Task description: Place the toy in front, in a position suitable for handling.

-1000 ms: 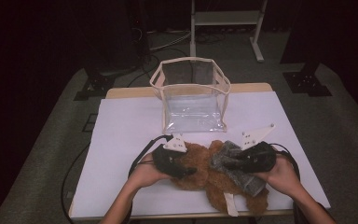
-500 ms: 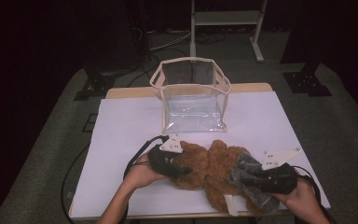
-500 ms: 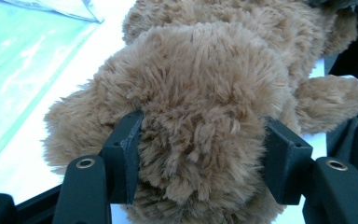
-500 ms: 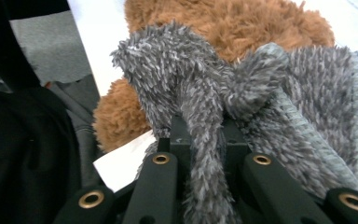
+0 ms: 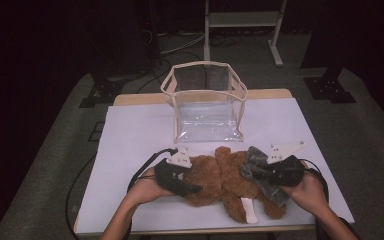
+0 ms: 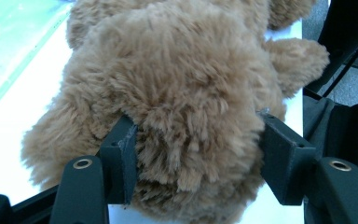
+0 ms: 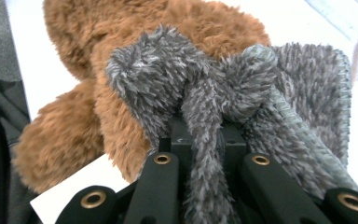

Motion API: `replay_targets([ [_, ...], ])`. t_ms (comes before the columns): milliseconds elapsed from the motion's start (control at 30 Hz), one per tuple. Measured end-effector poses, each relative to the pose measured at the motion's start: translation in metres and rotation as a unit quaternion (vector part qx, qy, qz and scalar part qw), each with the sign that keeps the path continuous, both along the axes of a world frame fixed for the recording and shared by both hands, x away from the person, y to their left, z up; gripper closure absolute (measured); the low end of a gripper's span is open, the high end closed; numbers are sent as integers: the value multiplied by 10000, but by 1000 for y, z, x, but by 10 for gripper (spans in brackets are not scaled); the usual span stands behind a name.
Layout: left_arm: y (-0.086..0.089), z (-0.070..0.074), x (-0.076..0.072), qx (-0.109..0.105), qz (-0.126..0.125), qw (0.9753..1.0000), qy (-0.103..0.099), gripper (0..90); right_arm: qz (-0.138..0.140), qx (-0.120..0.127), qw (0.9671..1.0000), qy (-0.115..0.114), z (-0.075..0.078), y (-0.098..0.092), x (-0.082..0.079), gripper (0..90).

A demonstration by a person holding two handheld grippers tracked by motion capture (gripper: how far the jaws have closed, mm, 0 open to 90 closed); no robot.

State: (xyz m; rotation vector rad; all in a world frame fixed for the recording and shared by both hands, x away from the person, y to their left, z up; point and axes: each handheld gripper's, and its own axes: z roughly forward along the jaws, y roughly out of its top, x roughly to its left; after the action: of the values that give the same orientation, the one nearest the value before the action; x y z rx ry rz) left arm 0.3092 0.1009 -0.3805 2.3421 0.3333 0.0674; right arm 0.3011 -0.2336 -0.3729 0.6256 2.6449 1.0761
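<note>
Left hand-held gripper (image 5: pixel 192 186): you are holding it near the front edge of the worktop (image 5: pixel 130 135), left of centre; its jaws are standing apart and pressing into the fur on either side of one rounded end of the teddy bear (image 5: pixel 225 182), so it is gripping the bear.
Right hand-held gripper (image 5: pixel 250 171): you are holding it near the front edge, right of centre; its jaws are clamping a fold of the grey cloth (image 5: pixel 267 186), which is running down between them in the right gripper view.
Teddy bear: brown plush, lying along the front edge between your two hands, a white tag (image 5: pixel 249 210) sticking out toward you.
Grey cloth: shaggy, lying bunched over the bear's right part, touching it.
Clear bag (image 5: pixel 206 102): standing open-topped near the back edge, centre, apart from the bear.
</note>
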Motion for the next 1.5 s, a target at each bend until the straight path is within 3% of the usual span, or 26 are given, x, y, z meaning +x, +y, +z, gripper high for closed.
replay_targets([
  [167, -10, -3, 2, 141, -50, 9997, -193, 397, 21, 97, 9998, 148, 3, -6, 15, 801],
  [233, -16, -4, 3, 142, -78, 9996, -235, 405, 115, 317, 9989, 338, 5, -11, 17, 800],
  [367, -26, -2, 6, 133, -135, 9992, -338, 409, 218, 652, 9965, 470, 13, -16, 16, 797],
  [567, -46, -3, 13, 68, -203, 9987, -464, 402, 520, 527, 9966, 366, 20, 10, 14, 793],
  [700, -57, -3, 18, 54, -240, 9984, -504, 390, 687, 439, 9959, 383, 16, 26, 16, 792],
  [933, -29, 6, 15, -87, -120, 9983, -571, 341, 600, 520, 9955, 520, 10, 14, 24, 794],
  [1100, -16, -6, 12, -103, -79, 9988, -476, 436, 562, 588, 9955, 491, 12, 16, 22, 792],
  [1233, -18, -14, 14, -361, -87, 9987, -345, 450, 637, 579, 9956, 361, 20, 30, 16, 791],
  [1500, -22, -15, 15, -305, -147, 9986, -394, 465, 1060, 696, 9915, 290, 20, 67, 14, 790],
])
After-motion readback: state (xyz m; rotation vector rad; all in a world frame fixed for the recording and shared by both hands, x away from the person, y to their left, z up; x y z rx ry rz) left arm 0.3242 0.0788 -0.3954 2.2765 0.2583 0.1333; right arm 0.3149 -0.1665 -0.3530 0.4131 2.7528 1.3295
